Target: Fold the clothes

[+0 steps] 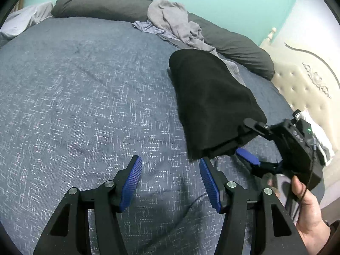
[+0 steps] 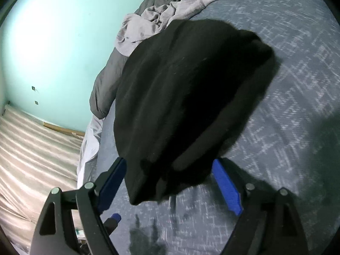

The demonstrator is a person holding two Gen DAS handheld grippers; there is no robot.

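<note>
Step in hand: you appear to be setting the folded black knit garment (image 1: 212, 104) down on the bed; this looks like the release at the end of a fold.
Left gripper (image 1: 170, 182): your jaws stand partly apart over bare bedding with nothing between the ribbed blue pads (image 1: 132, 180); keep it clear, just beside the near corner of the bundle.
Blue-grey woven bedspread with pale crosshatch flecks (image 1: 74, 106): soft and slightly rumpled, so expect the bundle to settle unevenly; press it flat only after you are clear.
Folded black knit garment: it lies on the bedspread towards the right side of the bed, a thick, matte, rounded slab with stacked layers showing at its near edge.
Right gripper (image 2: 170, 180): your jaws stand wide on either side of the garment's near edge, and the pads do not seem to press on it; withdraw straight back so a finger does not snag a layer and drag the fold apart.
Crumpled pale grey jersey clothes (image 1: 174, 23): a limp, creased heap beyond the black bundle, against the dark grey bolster pillow (image 1: 102, 4); probably the next piece.
Cream tufted headboard (image 1: 301, 85): padded, buttoned, carved trim, at the far right.
</note>
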